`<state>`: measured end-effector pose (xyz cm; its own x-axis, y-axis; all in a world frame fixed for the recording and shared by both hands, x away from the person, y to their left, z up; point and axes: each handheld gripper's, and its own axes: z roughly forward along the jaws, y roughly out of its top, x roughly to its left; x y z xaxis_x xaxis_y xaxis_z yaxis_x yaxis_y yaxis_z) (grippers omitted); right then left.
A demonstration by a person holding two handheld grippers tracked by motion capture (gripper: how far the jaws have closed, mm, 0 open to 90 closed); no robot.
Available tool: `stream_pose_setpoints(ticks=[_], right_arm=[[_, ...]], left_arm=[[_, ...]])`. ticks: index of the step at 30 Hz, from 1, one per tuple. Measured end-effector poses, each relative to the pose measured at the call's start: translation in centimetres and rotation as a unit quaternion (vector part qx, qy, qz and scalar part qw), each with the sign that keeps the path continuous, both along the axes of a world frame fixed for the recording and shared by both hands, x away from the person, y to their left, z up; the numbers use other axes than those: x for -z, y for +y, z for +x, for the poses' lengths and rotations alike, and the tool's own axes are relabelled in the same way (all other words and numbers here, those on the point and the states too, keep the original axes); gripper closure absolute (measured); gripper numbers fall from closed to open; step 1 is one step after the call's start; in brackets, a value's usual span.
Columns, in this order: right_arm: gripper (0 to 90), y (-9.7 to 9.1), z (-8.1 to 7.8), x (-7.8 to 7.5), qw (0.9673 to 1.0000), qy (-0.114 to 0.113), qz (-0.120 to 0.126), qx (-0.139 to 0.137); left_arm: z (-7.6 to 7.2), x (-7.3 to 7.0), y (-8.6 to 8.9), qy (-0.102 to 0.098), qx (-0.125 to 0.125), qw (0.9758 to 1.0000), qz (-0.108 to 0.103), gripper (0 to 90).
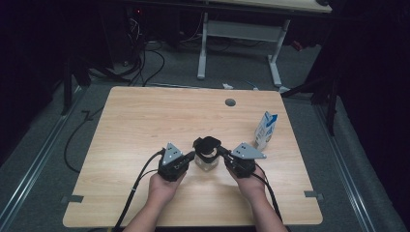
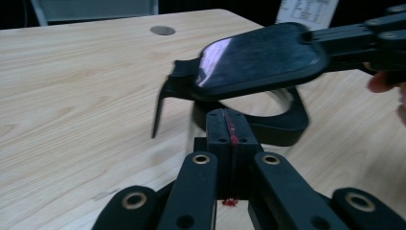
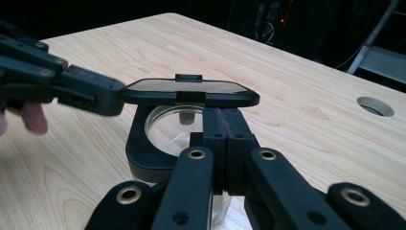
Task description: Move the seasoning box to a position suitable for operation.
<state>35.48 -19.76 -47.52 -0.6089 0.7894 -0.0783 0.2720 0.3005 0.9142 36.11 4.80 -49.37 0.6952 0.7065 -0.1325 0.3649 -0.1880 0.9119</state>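
**A:** Where's the jar?

**B:** The clear jar point(image 1: 207, 163) stands on the table point(image 1: 140, 121), near the front edge and about midway across, right between the 2 grippers. Its black lid point(image 2: 258, 60) is raised above the mouth, and a black collar point(image 3: 143, 153) rings the rim. A milk carton point(image 1: 265, 129) stands well off to the right, farther back.

**A:** And the jaws?

**B:** On the left gripper point(image 2: 228, 125) they're pressed together with nothing between them, the tip just below the lid by the collar. The right gripper point(image 3: 225, 125) is the same, its 2 jaws closed flat on each other under the near edge of the lid. Each tip meets the lid from its own side, but I can't tell whether it's pushing the lid or only touching it.

**A:** So what could go wrong?

**B:** I see 3 risks:
- **The lid drops.** Nothing pinches it, so if it rests on the tips it could slide off one and fall onto the mouth.
- **The jar moves.** Nothing holds the body, so an uneven push from 1 side could skid or tip it.
- **The hinge strains.** If both tips pry at once, the hinge or the collar could twist.

**A:** How would you avoid that?

**B:** I'd steady the collar with 1 tip and move only the other, slowly.
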Motion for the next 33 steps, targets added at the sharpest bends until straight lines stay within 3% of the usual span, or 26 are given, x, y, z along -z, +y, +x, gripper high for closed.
stream_pose_setpoints(ticks=[11,24,33], right_arm=[[89.9,-0.1,0.0,-0.2,1.0000,-0.001,0.004,-0.002],[90.0,0.0,-0.2,-0.2,1.0000,-0.001,0.006,-0.008],[90.0,0.2,-0.2,0.3,0.9998,0.011,0.008,-0.013]], left_arm=[[-0.6,-0.4,-1.5,0.000,0.021,0.9997,-0.012,90.0],[-0.6,-0.7,-2.1,-0.006,0.024,0.9995,-0.018,90.0],[-0.5,-0.9,-2.1,-0.012,0.020,0.9995,-0.022,90.0]])
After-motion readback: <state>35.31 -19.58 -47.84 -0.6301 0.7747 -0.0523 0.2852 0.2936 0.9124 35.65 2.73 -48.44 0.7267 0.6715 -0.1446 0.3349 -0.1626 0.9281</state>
